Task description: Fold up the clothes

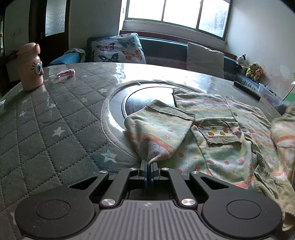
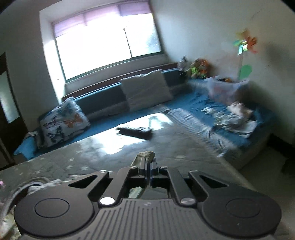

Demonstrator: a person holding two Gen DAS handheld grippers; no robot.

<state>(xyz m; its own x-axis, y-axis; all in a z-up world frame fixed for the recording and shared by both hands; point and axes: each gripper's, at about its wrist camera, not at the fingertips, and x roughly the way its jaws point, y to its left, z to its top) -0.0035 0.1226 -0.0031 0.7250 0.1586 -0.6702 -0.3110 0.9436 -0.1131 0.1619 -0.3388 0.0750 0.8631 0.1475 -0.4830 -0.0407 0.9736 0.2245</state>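
Room: a lived-in room with a wide bright window; below it a dark blue bench sofa carries a butterfly-print cushion and a plain pale cushion. Small plush toys sit in the far right corner.

Counter: a large round counter under a quilted grey-green star-print cover sealed with glossy clear film, so it is likely slick under cloth. A dark round inset plate sits at its centre.

Garment: a soft child's cotton shirt, pale green with orange and pink bands, corduroy trim and a front pocket. It lies spread on the right half of the counter, part over the inset plate. One sleeve is folded in toward the chest.

Handling: judged light, limp and not fragile; it will drape and slide easily. Best held at seams, cuffs or hem corners, where the cloth is thicker.

Left claw: closed, pinching the sleeve near the shoulder seam.

Right claw: closed on a bunched bit of greenish cloth, apparently the same shirt; the view is blurred.

Small things: a pink cartoon-face bottle stands at far left, a small pink object lies near it, and a black flat remote-like bar lies at far right.
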